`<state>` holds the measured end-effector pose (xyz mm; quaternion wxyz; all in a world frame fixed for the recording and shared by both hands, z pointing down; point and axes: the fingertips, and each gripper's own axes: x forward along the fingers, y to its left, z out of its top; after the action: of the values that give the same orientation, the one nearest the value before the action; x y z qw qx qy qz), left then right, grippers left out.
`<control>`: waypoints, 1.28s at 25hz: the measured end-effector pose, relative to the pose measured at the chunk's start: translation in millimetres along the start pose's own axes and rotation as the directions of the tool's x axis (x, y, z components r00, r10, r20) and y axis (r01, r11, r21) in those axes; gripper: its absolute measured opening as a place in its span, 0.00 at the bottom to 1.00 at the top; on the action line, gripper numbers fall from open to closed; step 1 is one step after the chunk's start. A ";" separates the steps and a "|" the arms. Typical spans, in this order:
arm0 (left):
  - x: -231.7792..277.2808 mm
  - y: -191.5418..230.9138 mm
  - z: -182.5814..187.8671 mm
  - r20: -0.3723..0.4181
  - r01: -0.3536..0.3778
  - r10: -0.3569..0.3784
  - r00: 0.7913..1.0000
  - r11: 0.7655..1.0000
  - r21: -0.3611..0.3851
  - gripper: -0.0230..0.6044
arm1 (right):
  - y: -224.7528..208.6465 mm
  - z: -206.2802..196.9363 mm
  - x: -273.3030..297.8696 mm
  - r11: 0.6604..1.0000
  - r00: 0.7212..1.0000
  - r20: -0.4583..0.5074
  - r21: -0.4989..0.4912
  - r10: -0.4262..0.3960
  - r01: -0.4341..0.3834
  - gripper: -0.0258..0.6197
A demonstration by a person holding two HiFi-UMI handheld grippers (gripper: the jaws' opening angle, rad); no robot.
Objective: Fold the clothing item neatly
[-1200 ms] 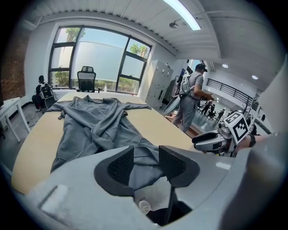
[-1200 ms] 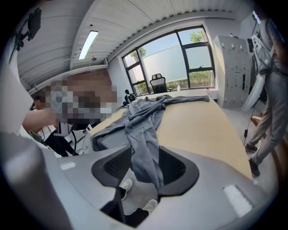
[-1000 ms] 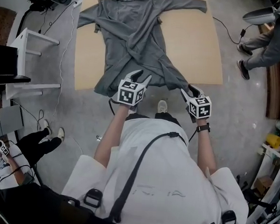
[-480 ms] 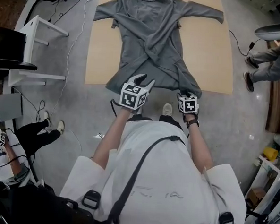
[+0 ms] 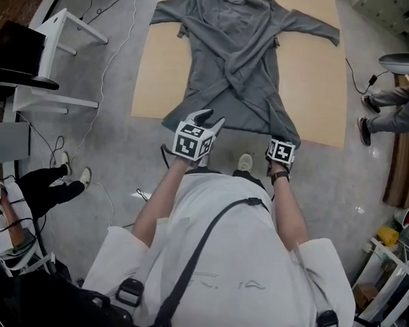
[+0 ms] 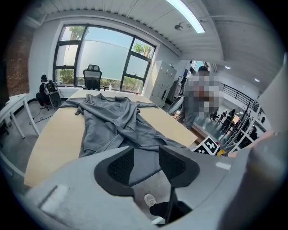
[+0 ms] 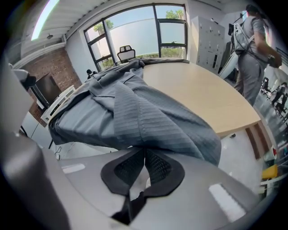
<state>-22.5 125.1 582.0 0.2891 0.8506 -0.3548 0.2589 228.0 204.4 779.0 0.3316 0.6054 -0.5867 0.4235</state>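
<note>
- The grey garment (image 5: 235,57) lies lengthwise on the table (image 5: 158,73). Its collar is at the far end, its sleeves are spread to either side, and its hem (image 5: 228,121) is at the near edge, just in front of me.
- Its front panels are crossed and rumpled, and no fold has been made yet.
- My right gripper (image 7: 144,156) points steeply down at the right corner of the hem. Its jaws have just been closing and now stand together, with the edge of the cloth pinched at their tips.
- My judgement is that this corner is taken first so that it can be lifted and carried up toward the collar.
- My left gripper (image 6: 146,158) has its jaws well apart and holds nothing. The hem shows beyond the gap, and neither pad presses on it.
- I judge it is lining up on the left part of the hem. A grip there would match the right one, so both corners would rise together and the fold would stay square.
- A second ago my right gripper was open and clear of the hem, off beside that corner. It has since come down onto it.
- My left gripper stood nearer the middle of the hem then. It is now closer to the left corner.
- The garment itself lies as it did.
</note>
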 end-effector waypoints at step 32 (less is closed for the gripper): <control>-15.5 34.9 -9.9 0.020 -0.009 0.010 1.000 0.997 -0.082 0.32 | 177.0 2.4 -151.6 0.722 0.782 -0.018 -0.372 0.622 -0.583 0.05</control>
<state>-60.7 118.5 589.6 0.3186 0.8390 -0.3722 0.2367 60.1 251.1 624.4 0.2477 0.3326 -0.8353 0.3609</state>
